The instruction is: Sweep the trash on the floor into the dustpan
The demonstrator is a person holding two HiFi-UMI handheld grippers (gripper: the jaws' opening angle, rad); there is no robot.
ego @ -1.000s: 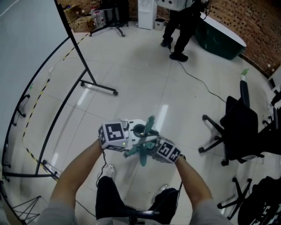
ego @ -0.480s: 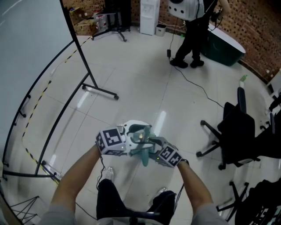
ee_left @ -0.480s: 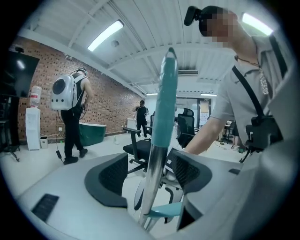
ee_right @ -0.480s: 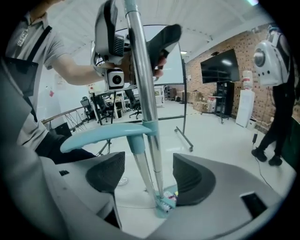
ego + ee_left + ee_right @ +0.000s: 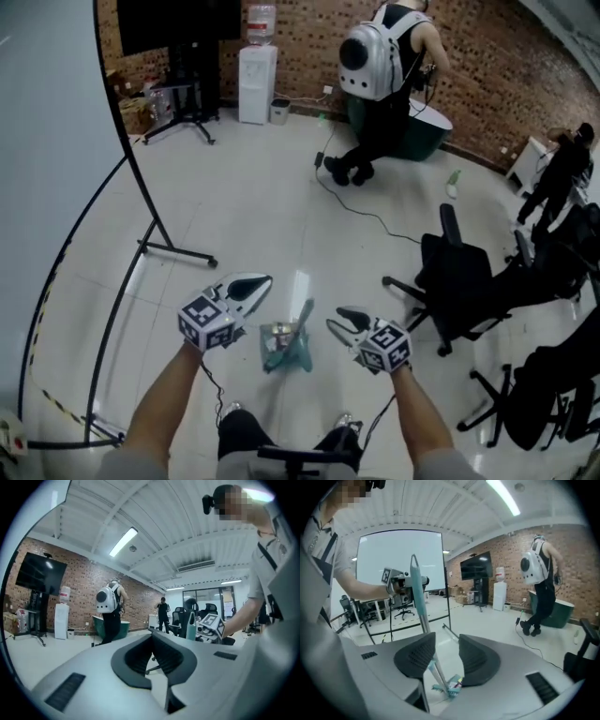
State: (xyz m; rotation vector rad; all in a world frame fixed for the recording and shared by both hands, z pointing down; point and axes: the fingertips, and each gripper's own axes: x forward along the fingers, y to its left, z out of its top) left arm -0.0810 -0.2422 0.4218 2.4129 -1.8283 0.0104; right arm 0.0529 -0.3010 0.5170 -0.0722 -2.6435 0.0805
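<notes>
Open white floor (image 5: 272, 187) runs ahead of both claws. Left of the left claw (image 5: 258, 284) lies the whiteboard stand's black foot (image 5: 178, 253). Right of the right claw (image 5: 342, 321) sits a black office chair (image 5: 459, 281), with a cable (image 5: 375, 220) trailing beyond it. Each marker cube (image 5: 206, 323) bears black-and-white squares. Both forearms (image 5: 164, 394) reach forward, with the claws angled inward and well apart. The left claw's jaws are pressed together, empty. The right claw's 2 jaws stand apart and have just been closing, with nothing between them. The teal long-handled dustpan (image 5: 298, 353) stands on the floor between the 2 claws and below them, with trash (image 5: 457, 683) at its foot.
</notes>
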